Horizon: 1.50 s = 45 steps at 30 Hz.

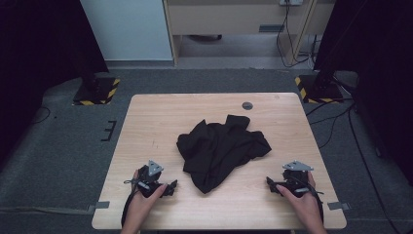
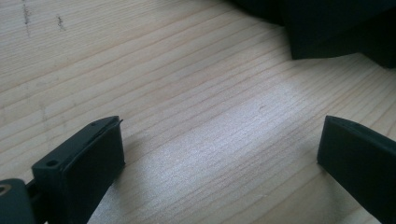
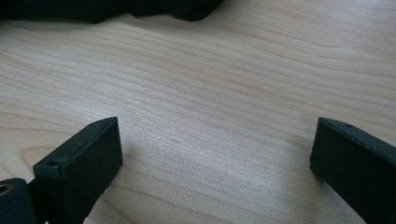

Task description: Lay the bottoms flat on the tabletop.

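A crumpled black garment (image 1: pixel 221 148) lies in a heap at the middle of the light wooden table (image 1: pixel 160 122). My left gripper (image 1: pixel 170 186) rests near the front left of the table, held by a hand, its jaws wide apart over bare wood. The left gripper view has its open jaws (image 2: pixel 219 149) low over the grain, with the garment's edge (image 2: pixel 327 28) at the top right. My right gripper (image 1: pixel 271 184) sits at the front right, open as well. In the right gripper view (image 3: pixel 215 149) the garment's hem (image 3: pixel 116 9) lies along the top edge.
A small round dark disc (image 1: pixel 247 105) is set in the table near its far edge. Two black stands with yellow-black striped bases (image 1: pixel 95 92) (image 1: pixel 319 90) flank the table's far corners. Cables (image 1: pixel 336 122) run over the grey floor at the right.
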### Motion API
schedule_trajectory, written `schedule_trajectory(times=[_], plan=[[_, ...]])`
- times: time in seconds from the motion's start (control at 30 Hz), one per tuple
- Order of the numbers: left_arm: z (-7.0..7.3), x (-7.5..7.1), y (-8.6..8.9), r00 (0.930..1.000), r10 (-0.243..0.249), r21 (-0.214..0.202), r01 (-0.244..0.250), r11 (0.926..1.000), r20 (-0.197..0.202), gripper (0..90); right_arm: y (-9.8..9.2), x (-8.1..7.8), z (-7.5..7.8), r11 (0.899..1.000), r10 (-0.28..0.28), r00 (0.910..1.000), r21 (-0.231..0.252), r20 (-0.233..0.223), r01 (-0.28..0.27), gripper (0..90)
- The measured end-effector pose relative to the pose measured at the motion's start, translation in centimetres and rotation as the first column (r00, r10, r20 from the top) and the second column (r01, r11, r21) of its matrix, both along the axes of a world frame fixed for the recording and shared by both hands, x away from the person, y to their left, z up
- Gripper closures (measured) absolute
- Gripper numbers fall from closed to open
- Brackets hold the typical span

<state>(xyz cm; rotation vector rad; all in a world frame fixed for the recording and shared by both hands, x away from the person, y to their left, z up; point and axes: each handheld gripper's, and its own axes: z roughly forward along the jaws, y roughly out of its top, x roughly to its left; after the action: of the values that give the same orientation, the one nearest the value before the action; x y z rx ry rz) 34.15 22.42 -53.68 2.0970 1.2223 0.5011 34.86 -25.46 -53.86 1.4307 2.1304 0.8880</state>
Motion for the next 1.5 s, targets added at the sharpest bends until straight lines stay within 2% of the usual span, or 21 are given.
schedule_trajectory(times=[0.43, 0.6, 0.63, 0.7, 0.77, 0.83, 0.97, 1.0, 1.13, 1.17, 1.3, 1.33, 1.4, 1.5], plan=[[0.0, 0.0, 0.0, 1.0, 0.0, 0.0, 0.0, 1.0, 0.0, 0.0, 0.0, 0.0, 0.0, 1.0, 0.0, 1.0, 0.003, 0.002, 0.0, 3.1], [0.0, 0.0, 0.0, 1.0, 0.0, 0.0, 0.0, 1.0, 0.0, 0.0, -0.1, -0.2, 0.1, 1.0, 0.009, 0.9999, 0.009, 0.013, -0.009, 9.8], [0.0, 0.0, 0.0, 1.0, 0.0, 0.0, 0.0, 1.0, 0.0, 0.0, -0.1, -0.2, 0.2, 1.0, 0.01, 0.9997, 0.023, 0.021, -0.011, 18.3], [0.0, 0.0, 0.0, 1.0, 0.0, 0.0, 0.0, 1.0, 0.0, 0.0, -0.1, -0.1, 0.4, 0.999, 0.015, 0.9997, 0.051, 0.02, -0.016, 22.3], [0.0, 0.0, 0.0, 1.0, 0.0, 0.0, 0.0, 1.0, 0.0, 0.0, 0.1, 0.0, 0.8, 0.997, 0.032, 0.9986, 0.061, 0.041, -0.035, 28.4], [0.0, 0.0, 0.0, 1.0, 0.0, 0.0, 0.0, 1.0, 0.0, 0.0, 0.5, 0.1, 1.2, 0.995, 0.059, 0.9973, 0.073, 0.043, -0.062, 33.3], [0.0, 0.0, 0.0, 1.0, -0.001, 0.0, 0.001, 1.0, 0.0, 0.0, 1.4, 0.5, 1.7, 0.992, 0.093, 0.9945, 0.075, 0.048, -0.097, 35.2], [0.0, 0.0, 0.0, 1.0, 0.0, 0.0, 0.0, 1.0, 0.0, 0.0, 2.2, 1.0, 2.2, 0.991, 0.123, 0.9917, 0.057, 0.039, -0.125, 36.8], [0.0, 0.1, 0.0, 1.0, 0.001, 0.0, -0.001, 1.0, 0.0, 0.0, 3.2, 1.9, 3.3, 0.988, 0.142, 0.9888, 0.051, 0.047, -0.144, 38.8], [0.0, 0.1, 0.0, 1.0, 0.001, 0.0, -0.001, 1.0, 0.0, 0.0, 3.9, 2.7, 4.1, 0.987, 0.144, 0.9886, 0.067, 0.042, -0.147, 38.5], [0.0, 0.1, 0.0, 1.0, 0.001, 0.0, -0.001, 1.0, 0.0, 0.0, 4.9, 3.8, 5.2, 0.986, 0.14, 0.9891, 0.081, 0.045, -0.143, 36.9], [0.0, 0.1, 0.0, 1.0, 0.001, -0.001, -0.001, 1.0, 0.0, 0.0, 5.7, 4.6, 5.9, 0.986, 0.14, 0.989, 0.081, 0.047, -0.144, 35.1], [0.0, 0.1, 0.0, 1.0, 0.001, 0.0, -0.001, 1.0, 0.0, 0.0, 6.1, 5.1, 6.1, 0.987, 0.14, 0.9892, 0.075, 0.045, -0.143, 33.3], [0.0, 0.2, -0.1, 1.0, -0.003, 0.0, 0.003, 1.0, 0.0, 0.0, 7.3, 6.8, 6.8, 0.986, 0.139, 0.9896, 0.089, 0.037, -0.142, 25.9]])
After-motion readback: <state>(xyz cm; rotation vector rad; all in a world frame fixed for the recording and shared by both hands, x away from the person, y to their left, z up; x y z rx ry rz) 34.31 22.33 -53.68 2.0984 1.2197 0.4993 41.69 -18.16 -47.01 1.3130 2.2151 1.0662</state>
